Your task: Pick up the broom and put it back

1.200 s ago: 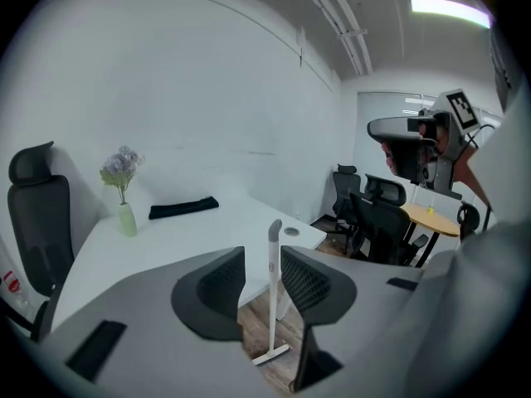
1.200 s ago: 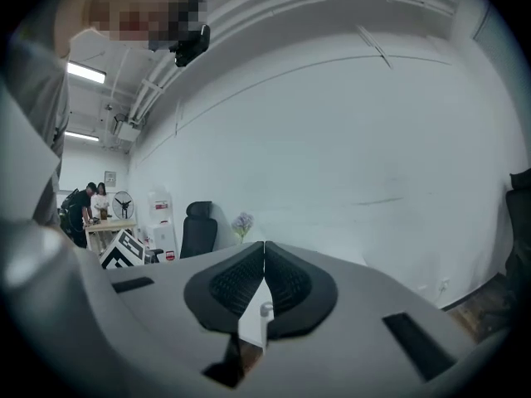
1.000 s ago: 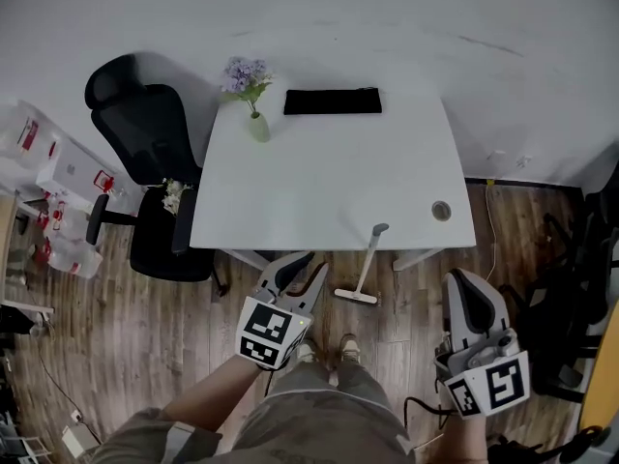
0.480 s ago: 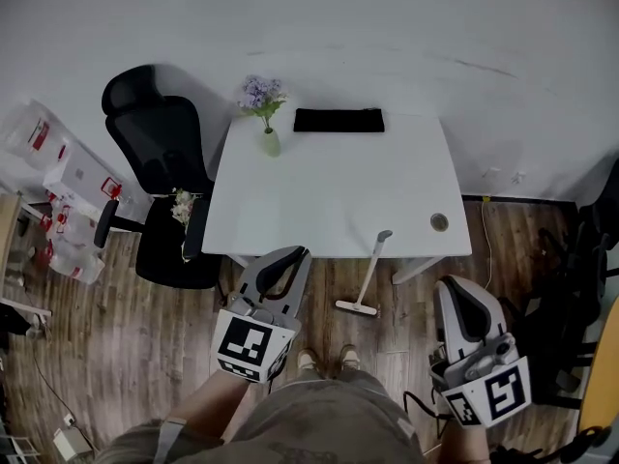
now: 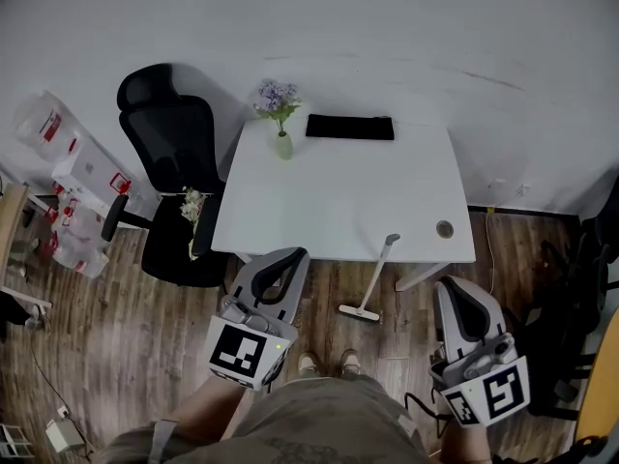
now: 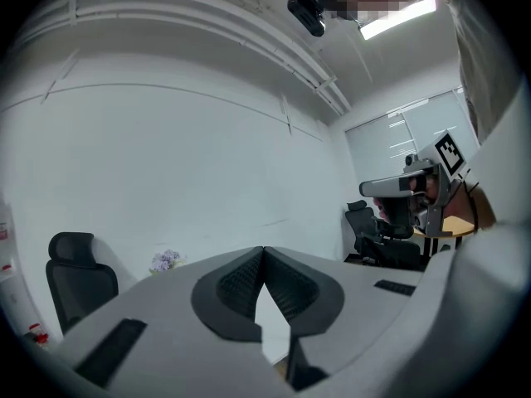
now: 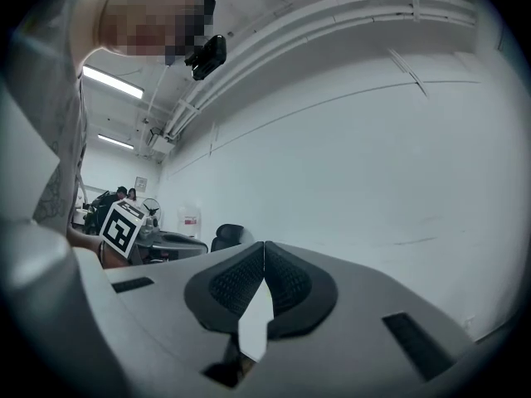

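Note:
In the head view a white broom (image 5: 376, 275) leans with its grey handle top against the front edge of the white table (image 5: 338, 201), its flat head on the wooden floor. My left gripper (image 5: 294, 255) hangs in the air left of the broom and nearer to me, clear of it. Its jaws are shut and empty, as the left gripper view (image 6: 264, 252) also shows. My right gripper (image 5: 451, 286) is held to the right of the broom, also apart from it. Its jaws (image 7: 264, 246) are shut with nothing between them.
A black office chair (image 5: 169, 162) stands left of the table. On the table are a vase of purple flowers (image 5: 280, 129) and a black keyboard (image 5: 349, 127). White boxes (image 5: 68, 167) lie at the far left, and dark chairs (image 5: 590, 288) stand at the right.
The left gripper's jaws have gone from open to shut. Both grippers have drawn up and back toward me, away from the broom. The broom stays against the table.

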Tool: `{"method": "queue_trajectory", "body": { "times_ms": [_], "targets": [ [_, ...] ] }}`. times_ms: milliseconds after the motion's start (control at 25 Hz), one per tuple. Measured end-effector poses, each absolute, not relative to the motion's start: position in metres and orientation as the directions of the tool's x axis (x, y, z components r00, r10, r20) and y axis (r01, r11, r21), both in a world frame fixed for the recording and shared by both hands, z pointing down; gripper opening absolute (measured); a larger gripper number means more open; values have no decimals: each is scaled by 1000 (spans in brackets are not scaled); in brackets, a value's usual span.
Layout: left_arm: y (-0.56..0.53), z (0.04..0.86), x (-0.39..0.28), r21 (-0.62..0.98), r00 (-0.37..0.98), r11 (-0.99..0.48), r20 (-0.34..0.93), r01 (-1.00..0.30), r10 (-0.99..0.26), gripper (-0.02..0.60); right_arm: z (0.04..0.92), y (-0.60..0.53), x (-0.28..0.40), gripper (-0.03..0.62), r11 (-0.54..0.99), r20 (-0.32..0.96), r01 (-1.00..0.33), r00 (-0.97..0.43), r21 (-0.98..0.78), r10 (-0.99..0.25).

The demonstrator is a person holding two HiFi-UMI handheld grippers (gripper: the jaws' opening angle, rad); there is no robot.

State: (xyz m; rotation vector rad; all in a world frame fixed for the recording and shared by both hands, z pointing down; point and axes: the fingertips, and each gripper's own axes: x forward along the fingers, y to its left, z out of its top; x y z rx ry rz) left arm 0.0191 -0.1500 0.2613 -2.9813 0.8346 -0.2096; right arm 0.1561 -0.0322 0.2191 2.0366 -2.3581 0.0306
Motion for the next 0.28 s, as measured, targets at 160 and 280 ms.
{"method": "queue_trajectory", "body": {
  "times_ms": [160,280],
  "targets": [
    [-149,264,14,-98,846,-853,115,-512,-521,15,221,-33,153,31,152,42,-988,-151,12,-988],
    [-148,262,11,-61,842,-852,128,-521,-524,15,224,-32,151,31,153,53,-988,-152,15,-987]
  ]
}}
